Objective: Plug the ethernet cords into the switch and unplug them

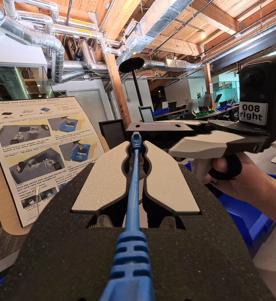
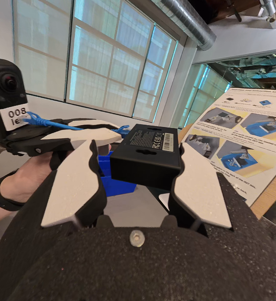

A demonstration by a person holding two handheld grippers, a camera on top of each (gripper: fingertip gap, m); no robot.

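Note:
My left gripper (image 1: 136, 143) is shut on a blue ethernet cord (image 1: 134, 187) just behind its front plug (image 1: 136, 136). The cord's other plug (image 1: 130, 268) lies back over the gripper body. My right gripper (image 2: 138, 145) is shut on the black switch (image 2: 147, 151) and holds it in the air, label side up. In the left wrist view the plug tip meets the front face of the switch (image 1: 158, 129). I cannot tell whether the plug is seated in a port. The right wrist view shows the left gripper (image 2: 116, 130) coming in from the left with the plug (image 2: 124, 130) at the switch's far side.
A tilted instruction board (image 1: 36, 154) stands at the left, also in the right wrist view (image 2: 240, 138). A blue bin (image 1: 248, 219) sits on the table below the grippers (image 2: 117, 182). A person's hands (image 1: 231, 179) hold both grippers. Windows are behind. Less than 4 cm separates the two grippers' tips.

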